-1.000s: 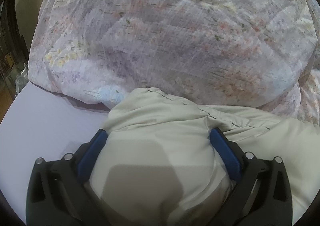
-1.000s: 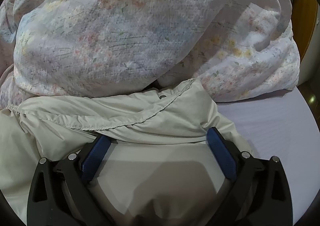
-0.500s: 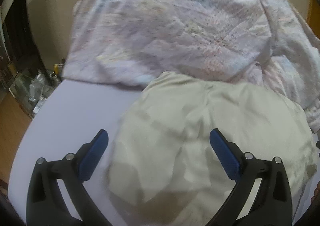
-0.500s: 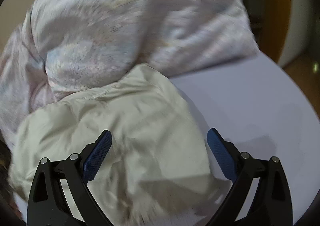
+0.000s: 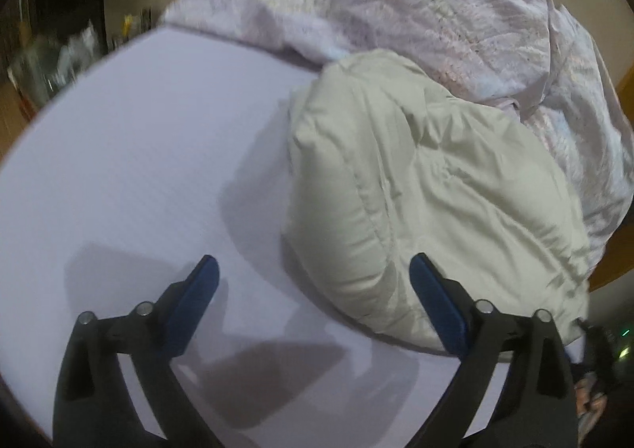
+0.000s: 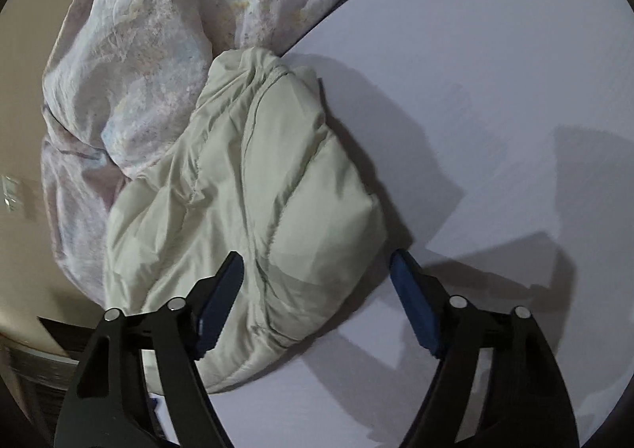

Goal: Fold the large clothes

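The pale beige padded jacket (image 5: 428,186), folded into a puffy bundle, is seen lying on the flat lavender sheet (image 5: 150,155), and nothing of it is held. In the left wrist view the left gripper (image 5: 313,277) is seen nearest, at six o'clock; its blue-padded jaws are spread wide, have just been closing slightly, and hold only bare sheet between them, the bundle's rounded near end lying beside the right-hand pad, though whether it is touched cannot be told. In the right wrist view the right gripper (image 6: 317,269) is likewise spread, its jaws having just been closing by a larger amount, and the bundle's near corner is framed between the pads without being pressed. The fold appears to be finished and the release made, so the step in hand is judged to be the withdrawal from the jacket; the next move probably calls for the bundle to be pressed flat or for another garment to be fetched. The bundle's long axis is seen running from about five o'clock to eleven o'clock in the left wrist view, its far end pointing at the crumpled floral quilted duvet (image 5: 396,0), against which it is tucked. Beyond the duvet, a plain wall is glimpsed.
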`<state>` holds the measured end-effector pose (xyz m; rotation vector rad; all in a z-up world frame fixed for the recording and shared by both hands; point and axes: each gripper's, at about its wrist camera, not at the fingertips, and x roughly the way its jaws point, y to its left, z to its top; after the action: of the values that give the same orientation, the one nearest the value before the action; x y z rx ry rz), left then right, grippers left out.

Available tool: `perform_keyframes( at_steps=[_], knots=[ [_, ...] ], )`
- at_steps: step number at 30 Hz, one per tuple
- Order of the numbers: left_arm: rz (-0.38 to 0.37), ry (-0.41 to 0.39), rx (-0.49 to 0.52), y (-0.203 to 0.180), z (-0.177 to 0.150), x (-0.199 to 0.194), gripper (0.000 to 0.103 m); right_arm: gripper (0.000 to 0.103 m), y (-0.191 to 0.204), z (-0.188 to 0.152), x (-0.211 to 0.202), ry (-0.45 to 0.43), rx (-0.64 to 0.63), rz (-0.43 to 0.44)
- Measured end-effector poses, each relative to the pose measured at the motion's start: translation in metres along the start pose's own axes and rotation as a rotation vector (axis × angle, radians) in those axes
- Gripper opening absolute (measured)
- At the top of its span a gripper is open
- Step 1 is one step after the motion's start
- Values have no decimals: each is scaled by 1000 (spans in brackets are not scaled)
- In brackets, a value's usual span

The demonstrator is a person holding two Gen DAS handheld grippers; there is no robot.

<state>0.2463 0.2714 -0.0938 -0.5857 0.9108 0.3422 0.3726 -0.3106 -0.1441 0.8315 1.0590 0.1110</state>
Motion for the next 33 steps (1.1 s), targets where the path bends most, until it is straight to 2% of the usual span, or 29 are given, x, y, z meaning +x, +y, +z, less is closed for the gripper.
perform_keyframes(
  at_steps=[2, 6, 9, 11, 14, 22, 33],
  knots=[
    [-36, 7, -40, -1, 1, 9, 82, 70, -1, 0, 2, 0, 16, 26],
    [-85, 17, -100, -2, 7, 24, 69, 60, -4, -1, 4, -8, 49, 74],
    [-132, 2, -159, -2, 9, 31, 56, 44, -6, 0, 6, -19, 58, 90],
    [-142, -15, -173, -3, 9, 29, 40, 35, -7, -1, 4, -24, 64, 110],
    [-159, -32, -182, -4, 11, 22, 28, 26, -6, -1, -2, -28, 95, 146],
    [-191, -37, -188, 18, 1, -8, 25, 23, -2, -22, -31, -10, 113, 197],
    [-187, -4, -160, 74, -60, -67, 25, 23, -28, -101, -86, 64, 85, 205]
  ],
)
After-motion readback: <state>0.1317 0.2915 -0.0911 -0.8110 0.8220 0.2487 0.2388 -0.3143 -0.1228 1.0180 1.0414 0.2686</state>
